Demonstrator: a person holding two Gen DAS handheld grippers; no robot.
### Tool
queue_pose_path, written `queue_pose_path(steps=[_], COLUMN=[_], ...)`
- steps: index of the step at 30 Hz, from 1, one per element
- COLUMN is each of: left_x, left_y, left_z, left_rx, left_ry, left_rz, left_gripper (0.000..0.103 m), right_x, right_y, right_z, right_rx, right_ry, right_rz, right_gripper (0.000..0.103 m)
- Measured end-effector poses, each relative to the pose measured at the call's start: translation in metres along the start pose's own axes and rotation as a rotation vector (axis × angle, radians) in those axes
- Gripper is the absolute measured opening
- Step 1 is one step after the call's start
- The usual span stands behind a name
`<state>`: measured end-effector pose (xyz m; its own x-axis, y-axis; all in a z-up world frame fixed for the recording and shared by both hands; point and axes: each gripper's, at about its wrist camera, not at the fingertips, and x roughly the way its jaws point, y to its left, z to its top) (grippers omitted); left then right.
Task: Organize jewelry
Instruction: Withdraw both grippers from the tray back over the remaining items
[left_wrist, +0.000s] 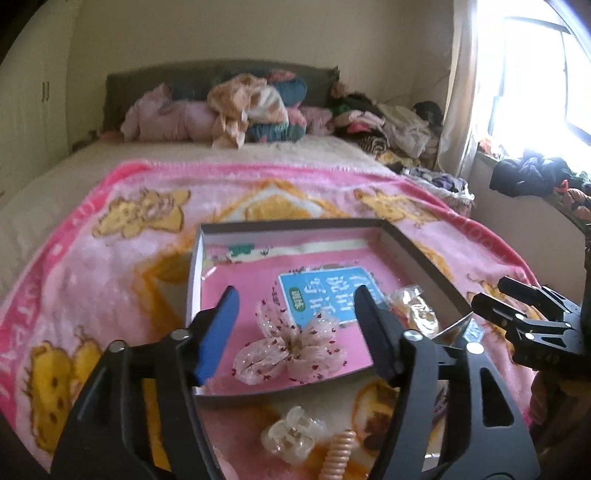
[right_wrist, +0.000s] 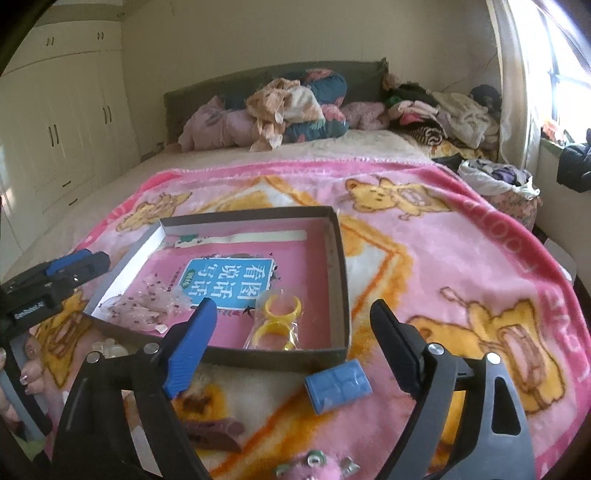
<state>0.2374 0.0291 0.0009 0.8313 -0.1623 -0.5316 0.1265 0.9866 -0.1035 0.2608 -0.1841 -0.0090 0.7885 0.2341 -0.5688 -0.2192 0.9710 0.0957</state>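
A shallow grey box (left_wrist: 417, 254) (right_wrist: 341, 258) with a pink book cover inside lies on the pink blanket. In it lie a translucent speckled flower hair clip (left_wrist: 291, 347) (right_wrist: 140, 312) and a clear packet of yellow rings (right_wrist: 277, 321) (left_wrist: 417, 314). My left gripper (left_wrist: 295, 328) is open and empty, just above the flower clip. My right gripper (right_wrist: 291, 347) is open and empty over the box's near right corner. A clear claw clip (left_wrist: 295, 434), a peach spiral hair tie (left_wrist: 338, 456), a blue block (right_wrist: 338, 386), a mauve clip (right_wrist: 218, 432) and a pink fuzzy item (right_wrist: 314, 469) lie on the blanket outside the box.
The pink bear-print blanket (right_wrist: 461, 258) covers the bed's near end. Pillows and piled clothes (left_wrist: 258, 107) lie at the headboard. White wardrobes (right_wrist: 55, 122) stand at left. A bright window (left_wrist: 535, 74) with clothes on its sill is at right.
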Motion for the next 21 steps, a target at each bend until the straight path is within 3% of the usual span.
queue_pose_path(steps=[9,21], left_x=[-0.039,-0.068], left_y=[-0.006,0.000], left_z=[-0.007,-0.036], left_rx=[0.018,-0.022], left_ry=[-0.061,-0.063], left_rz=[-0.001,0.026], left_gripper=[0.085,0.086], right_x=[-0.035,-0.070], right_y=[0.004,0.009], right_z=[-0.014,-0.051], right_rx=[-0.014,-0.030], right_ry=[-0.035,-0.038], right_rz=[-0.009,-0.015], right_gripper=[0.084,0.087])
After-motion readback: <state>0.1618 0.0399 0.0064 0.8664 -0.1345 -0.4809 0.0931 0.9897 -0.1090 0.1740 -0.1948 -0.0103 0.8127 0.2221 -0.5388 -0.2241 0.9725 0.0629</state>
